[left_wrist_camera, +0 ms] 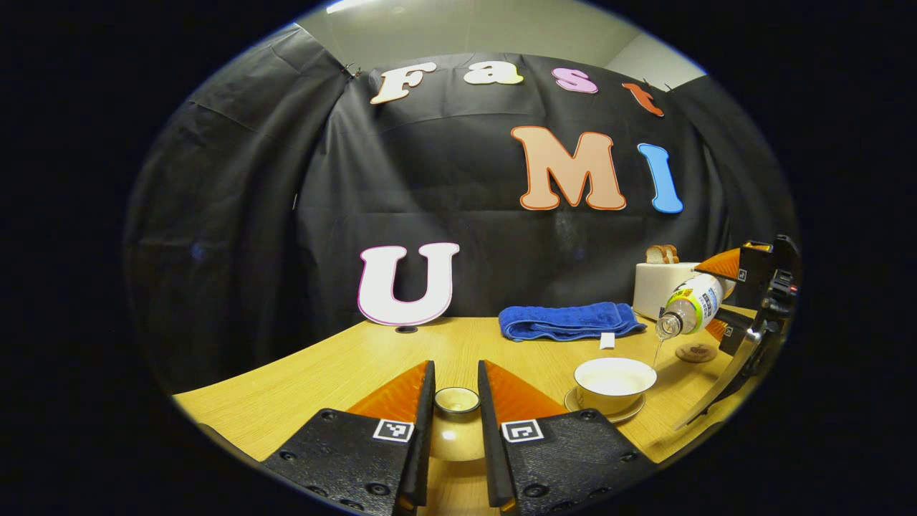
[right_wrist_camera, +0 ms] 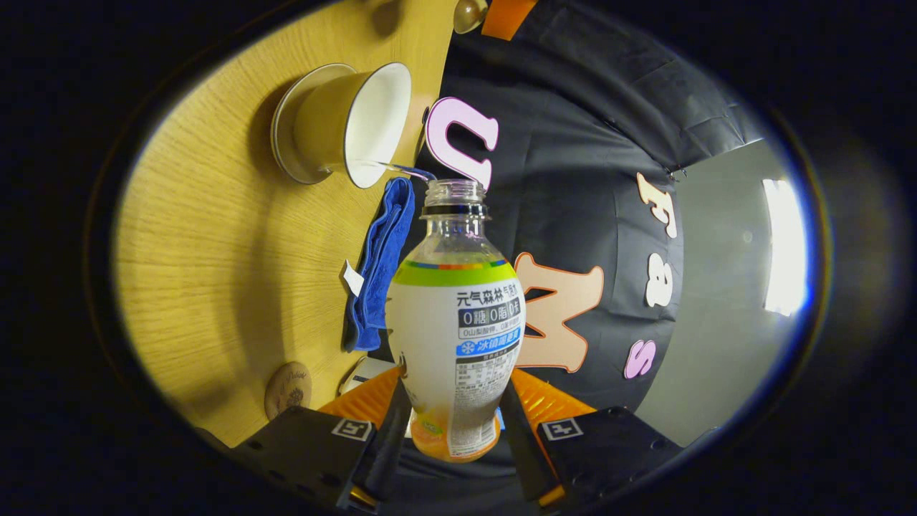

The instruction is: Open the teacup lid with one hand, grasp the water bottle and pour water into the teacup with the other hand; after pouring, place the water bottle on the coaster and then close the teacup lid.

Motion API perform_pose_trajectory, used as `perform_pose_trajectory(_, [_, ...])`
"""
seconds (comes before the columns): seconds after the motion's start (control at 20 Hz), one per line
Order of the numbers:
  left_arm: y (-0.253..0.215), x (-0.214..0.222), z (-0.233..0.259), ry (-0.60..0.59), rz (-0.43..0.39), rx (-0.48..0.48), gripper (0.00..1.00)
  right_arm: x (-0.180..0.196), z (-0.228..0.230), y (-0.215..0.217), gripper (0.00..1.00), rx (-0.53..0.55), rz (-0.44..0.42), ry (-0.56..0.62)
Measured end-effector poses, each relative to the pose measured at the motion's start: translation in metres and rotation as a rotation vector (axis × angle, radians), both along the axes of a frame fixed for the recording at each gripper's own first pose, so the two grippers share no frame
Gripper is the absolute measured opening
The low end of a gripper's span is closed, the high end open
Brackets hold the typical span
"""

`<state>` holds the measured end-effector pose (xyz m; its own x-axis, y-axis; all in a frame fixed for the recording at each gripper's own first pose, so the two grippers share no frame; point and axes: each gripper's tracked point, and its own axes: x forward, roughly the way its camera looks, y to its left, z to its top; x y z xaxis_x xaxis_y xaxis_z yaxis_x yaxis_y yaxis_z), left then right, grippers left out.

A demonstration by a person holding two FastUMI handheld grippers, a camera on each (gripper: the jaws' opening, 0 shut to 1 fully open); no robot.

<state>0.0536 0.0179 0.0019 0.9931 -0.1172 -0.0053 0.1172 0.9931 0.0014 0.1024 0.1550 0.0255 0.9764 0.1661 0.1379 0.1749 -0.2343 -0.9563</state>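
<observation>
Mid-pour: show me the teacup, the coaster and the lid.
teacup (left_wrist_camera: 615, 381), left gripper view, on its white inside.
coaster (left_wrist_camera: 695, 352), left gripper view, its top face.
lid (left_wrist_camera: 457, 401), left gripper view, its knob.

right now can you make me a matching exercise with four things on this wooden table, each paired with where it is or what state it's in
Things:
1. clear plastic water bottle
2. round teacup lid
3. white teacup
4. folded blue towel

States:
a. lying at the back of the table
b. open, on a saucer, taking water
c. tilted, uncapped, pouring
d. held between the left gripper fingers

Pairs: 1-c, 2-d, 3-b, 4-a
</observation>
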Motion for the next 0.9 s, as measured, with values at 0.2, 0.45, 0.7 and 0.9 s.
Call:
perform_pose_trajectory(0.2, [0.0,0.0,0.0,0.0,0.0,0.0,0.3,0.001,-0.005,0.003,0.72,-0.006,0.008,0.013])
perform_pose_trajectory(0.45, [0.0,0.0,0.0,-0.001,0.0,0.0,0.3,0.002,-0.011,0.006,0.72,-0.027,0.014,0.019])
perform_pose_trajectory(0.7, [0.0,0.0,0.0,-0.001,0.0,0.0,0.3,0.004,-0.018,0.01,0.72,-0.055,0.023,0.027])
perform_pose_trajectory(0.9, [0.0,0.0,0.001,0.0,0.0,0.0,0.3,0.005,-0.02,0.016,0.71,-0.087,0.034,0.018])
